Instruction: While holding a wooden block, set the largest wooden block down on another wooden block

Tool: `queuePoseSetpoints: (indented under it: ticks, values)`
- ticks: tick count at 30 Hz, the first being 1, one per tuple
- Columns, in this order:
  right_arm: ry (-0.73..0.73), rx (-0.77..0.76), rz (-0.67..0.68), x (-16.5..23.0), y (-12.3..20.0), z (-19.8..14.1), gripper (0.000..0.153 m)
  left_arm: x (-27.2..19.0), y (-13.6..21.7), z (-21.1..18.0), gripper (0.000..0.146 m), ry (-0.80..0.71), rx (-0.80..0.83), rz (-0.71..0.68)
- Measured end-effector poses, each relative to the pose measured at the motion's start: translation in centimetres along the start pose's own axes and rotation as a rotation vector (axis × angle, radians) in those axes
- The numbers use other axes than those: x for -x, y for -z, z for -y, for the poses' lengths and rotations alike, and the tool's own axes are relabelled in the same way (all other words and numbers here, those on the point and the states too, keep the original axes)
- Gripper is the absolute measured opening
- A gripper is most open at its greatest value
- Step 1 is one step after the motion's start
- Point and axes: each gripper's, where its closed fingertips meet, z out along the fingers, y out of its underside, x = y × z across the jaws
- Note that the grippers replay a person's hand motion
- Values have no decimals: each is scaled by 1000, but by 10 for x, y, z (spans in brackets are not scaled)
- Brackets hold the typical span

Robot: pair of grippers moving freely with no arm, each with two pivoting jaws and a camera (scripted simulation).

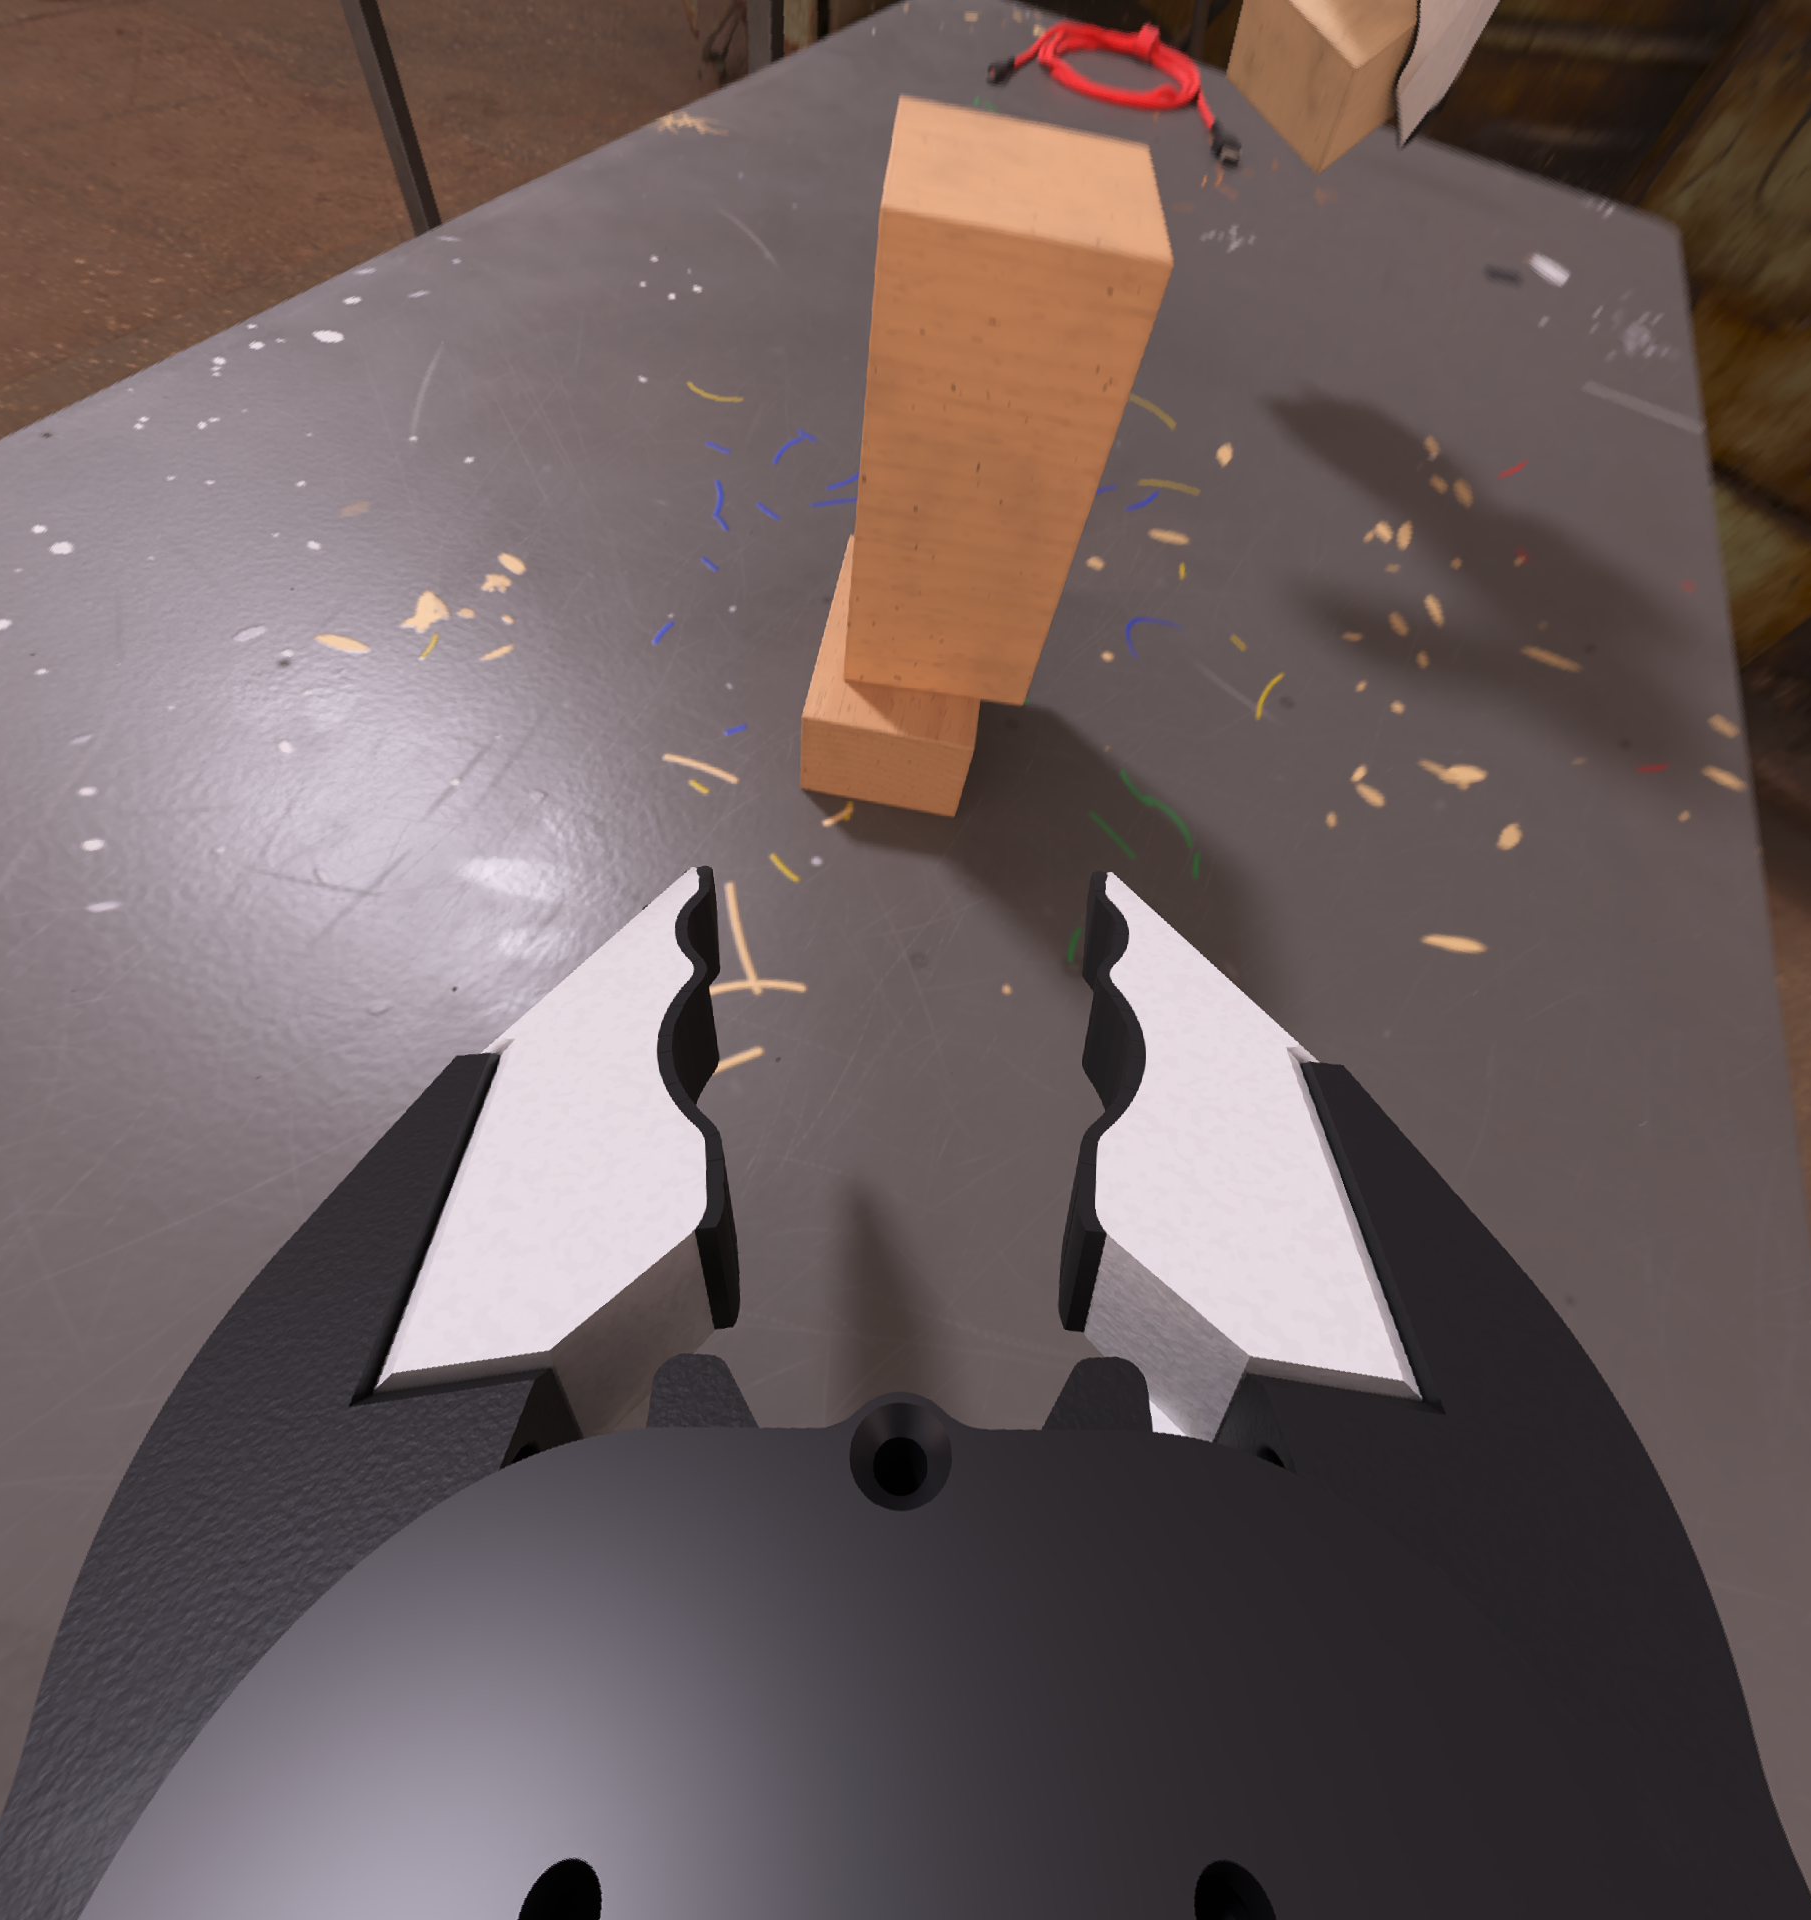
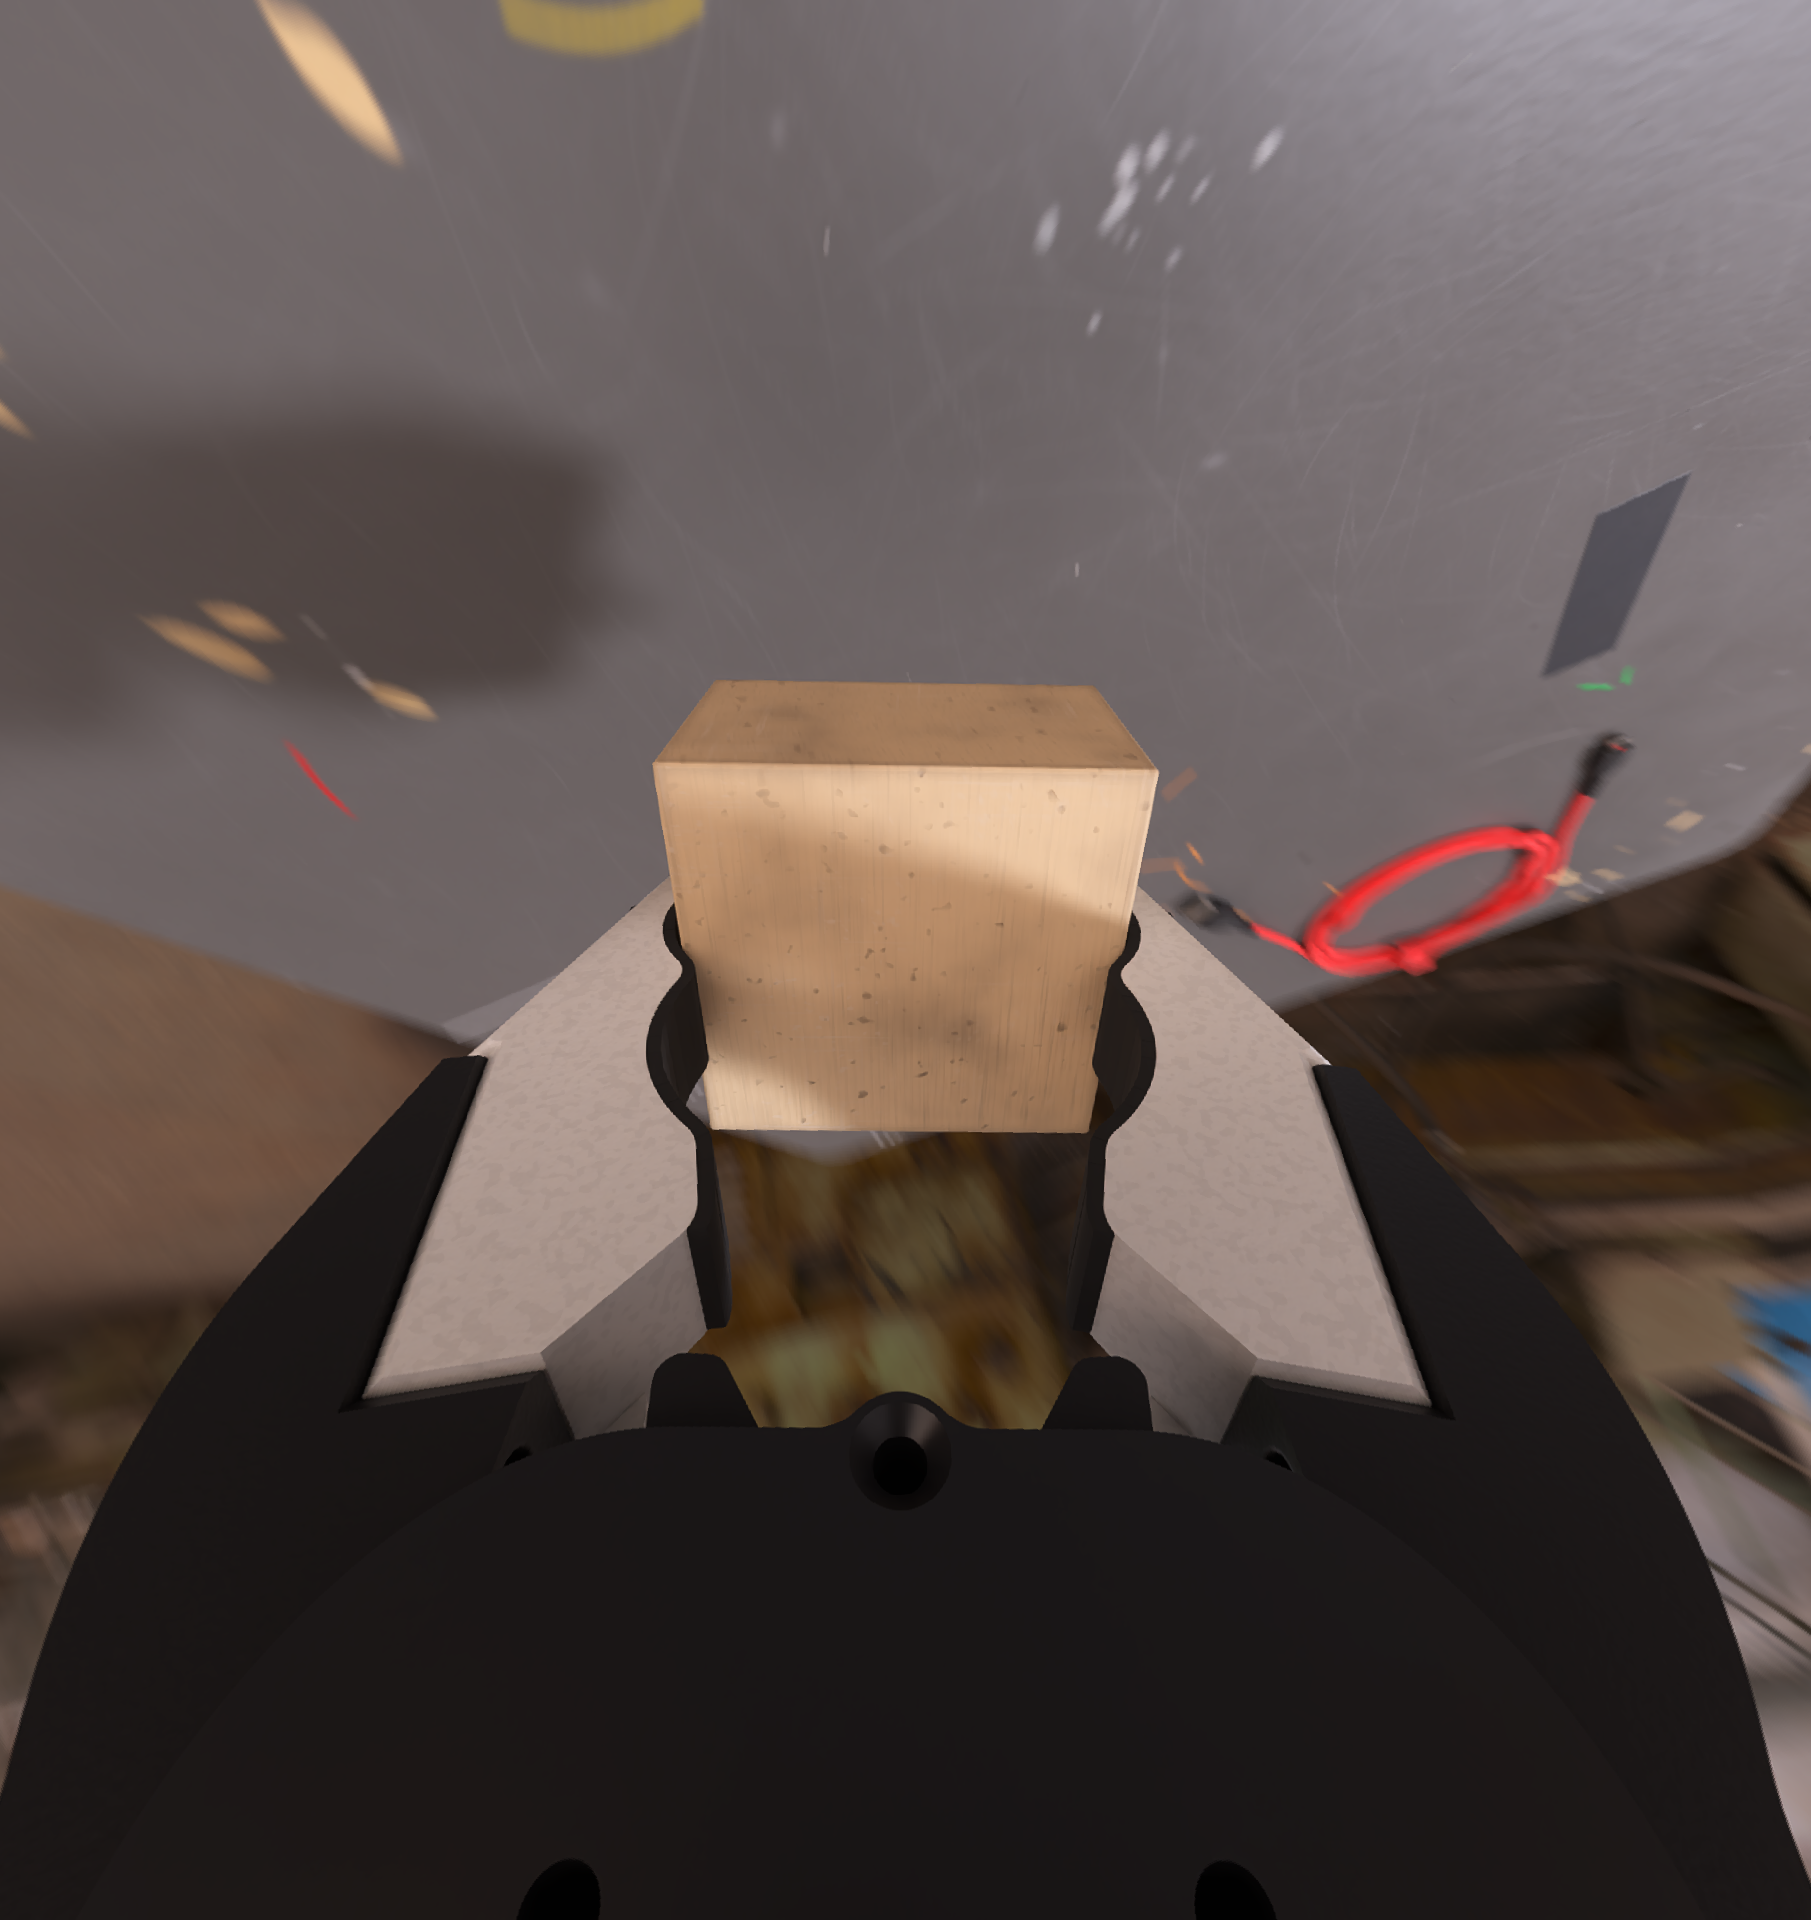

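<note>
In the left wrist view the tall, largest wooden block (image 1: 994, 416) stands upright on a small flat wooden block (image 1: 885, 753) on the grey table (image 1: 361, 727); it overhangs the small block's right side. My left gripper (image 1: 901, 883) is open and empty, a short way in front of the stack. In the right wrist view my right gripper (image 2: 901, 914) is shut on a pale wooden block (image 2: 901, 914) and holds it above the table. That held block (image 1: 1306, 73) and a fingertip (image 1: 1431, 62) of the right gripper show at the top right of the left wrist view.
A coiled red cable (image 1: 1119, 73) lies at the table's far end behind the stack; it also shows in the right wrist view (image 2: 1431, 914). Wood chips and coloured wire scraps litter the table. Its right edge (image 1: 1732, 623) runs close by. A dark flat patch (image 2: 1618, 587) lies on the table.
</note>
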Motion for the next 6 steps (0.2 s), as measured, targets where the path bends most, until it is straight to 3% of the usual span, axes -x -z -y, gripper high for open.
queuePoseSetpoints:
  ticks: [3, 6]
  values:
    - [-187, -378, 110, 9, 18, 17, 76, -3, -1, 11, 71, 47, -44, -38]
    - [-315, -852, 244, 23, 56, 47, 76, -12, -6, 31, 72, 76, -98, -113]
